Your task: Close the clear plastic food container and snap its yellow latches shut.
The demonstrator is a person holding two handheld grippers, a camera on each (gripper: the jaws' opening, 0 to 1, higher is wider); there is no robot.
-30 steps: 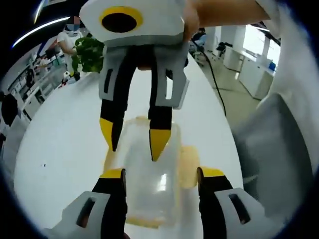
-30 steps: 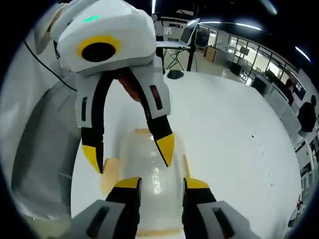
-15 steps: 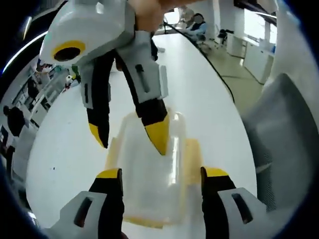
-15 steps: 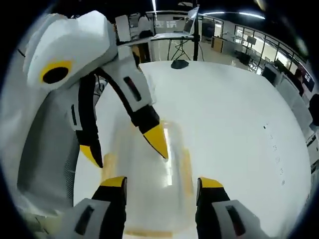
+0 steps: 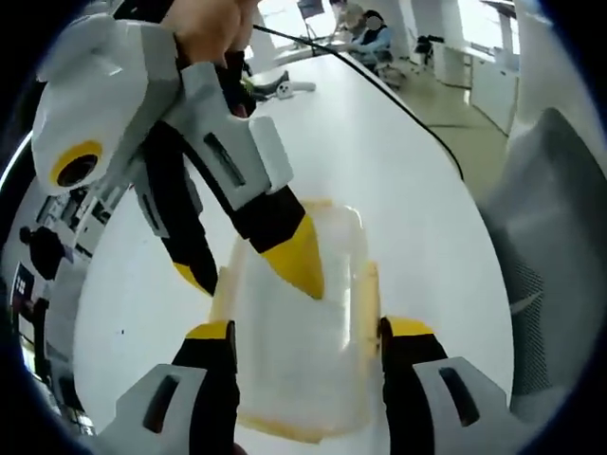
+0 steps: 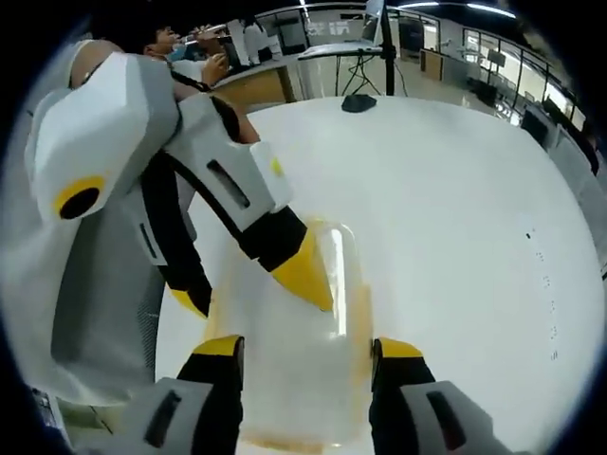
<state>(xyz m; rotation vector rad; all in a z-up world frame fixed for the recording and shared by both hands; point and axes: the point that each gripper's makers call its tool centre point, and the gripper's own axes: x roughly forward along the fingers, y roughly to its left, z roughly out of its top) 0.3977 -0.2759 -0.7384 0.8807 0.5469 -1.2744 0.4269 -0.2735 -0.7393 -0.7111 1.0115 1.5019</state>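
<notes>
Swung sideways since before, my right gripper [image 5: 251, 275] and left gripper [image 6: 256, 284], jaws spread, straddle the container [image 5: 294, 332] on the table [image 5: 398, 171]; lid seated, latches pending, I judge.

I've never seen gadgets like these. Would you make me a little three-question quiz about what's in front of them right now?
1. True or false: the clear container rests on a white table.
2. Multiple choice: in the left gripper view, where do that gripper's own two jaws stand? A) both clamped on a yellow latch; B) apart, one on each side of the container; C) shut together above the lid.
3. Fill in: in the right gripper view, the left gripper comes in from the left, and one yellow-tipped jaw lies over the container's clear ____.

Key: 1 true; 2 B; 3 lid.
</notes>
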